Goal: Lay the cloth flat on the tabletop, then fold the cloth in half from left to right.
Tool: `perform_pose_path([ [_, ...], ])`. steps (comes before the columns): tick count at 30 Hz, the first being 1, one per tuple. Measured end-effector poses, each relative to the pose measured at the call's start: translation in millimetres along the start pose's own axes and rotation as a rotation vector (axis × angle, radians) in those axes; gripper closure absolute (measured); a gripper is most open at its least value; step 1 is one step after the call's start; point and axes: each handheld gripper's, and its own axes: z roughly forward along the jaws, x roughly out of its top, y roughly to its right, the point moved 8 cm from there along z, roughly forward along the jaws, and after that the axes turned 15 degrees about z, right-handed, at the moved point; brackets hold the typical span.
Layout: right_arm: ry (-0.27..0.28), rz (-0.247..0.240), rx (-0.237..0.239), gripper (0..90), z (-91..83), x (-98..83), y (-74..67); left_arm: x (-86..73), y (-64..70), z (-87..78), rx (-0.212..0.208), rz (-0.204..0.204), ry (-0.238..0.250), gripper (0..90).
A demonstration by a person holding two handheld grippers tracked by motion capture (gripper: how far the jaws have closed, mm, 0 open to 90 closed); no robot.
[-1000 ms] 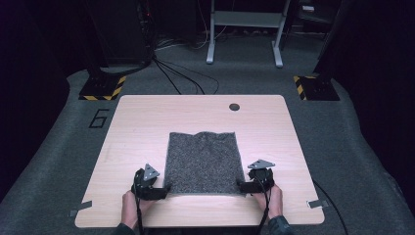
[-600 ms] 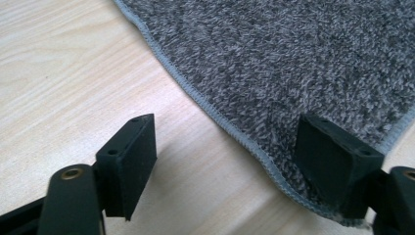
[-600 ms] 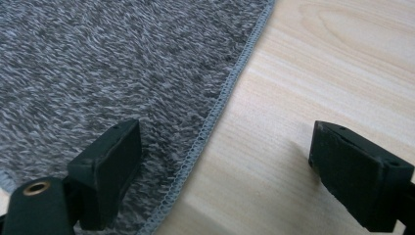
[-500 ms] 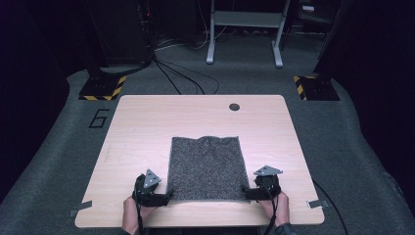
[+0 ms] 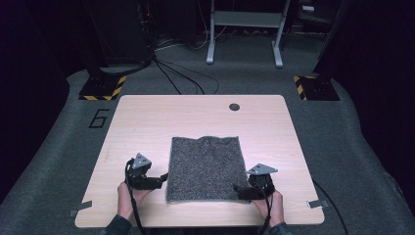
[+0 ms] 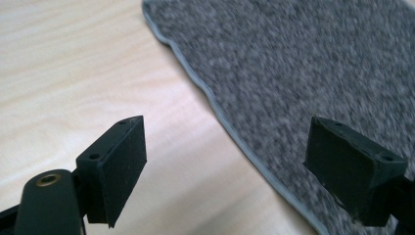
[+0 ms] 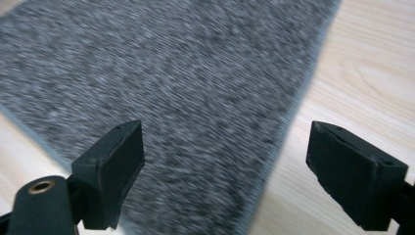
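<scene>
I am holding my left gripper (image 5: 164,179) and right gripper (image 5: 238,190) with jaws apart and empty beside the grey cloth (image 5: 205,168) lying flat on the table (image 5: 147,117), the left jaws having just been opening, and a shallow bite is risking only a slipping hem.

Round grommet hole (image 5: 234,106) in table (image 5: 147,127); hazard-striped bases (image 5: 103,88) on floor.

Grey speckled cloth (image 5: 206,168), rectangular, hemmed, flat on the table's near middle, far edge slightly rumpled.

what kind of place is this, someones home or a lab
Most likely a lab or recording studio: a pale wooden table on grey carpet, black stands with yellow-black hazard-striped bases, loose black floor cables, and a dark surround.
</scene>
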Motion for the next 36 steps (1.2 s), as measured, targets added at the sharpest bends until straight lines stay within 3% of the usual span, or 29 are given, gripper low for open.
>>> perform_pose_path([
  [10, -0.006, -0.052, 0.068, 13.7, 8.8, 9.6, -44.5, 22.4, -24.5, 20.0, -0.037, -0.029, -0.007, 15.4],
  [14, -0.011, -0.100, 0.092, 13.6, 13.7, 13.4, -62.7, 30.2, -33.7, 26.3, -0.036, -0.025, -0.010, 15.3],
  [24, -0.033, -0.162, 0.158, 11.5, 26.2, 19.0, -107.1, 44.7, -49.9, 48.8, -0.048, -0.015, -0.023, 15.2],
  [28, -0.026, -0.194, 0.184, 11.0, 32.1, 20.6, -124.1, 47.2, -54.7, 59.9, -0.066, -0.038, -0.026, 15.4],
  [36, -0.072, -0.239, 0.228, 11.1, 45.4, 14.9, -158.3, 51.4, -64.6, 83.6, -0.083, -0.097, -0.032, 17.1],
])
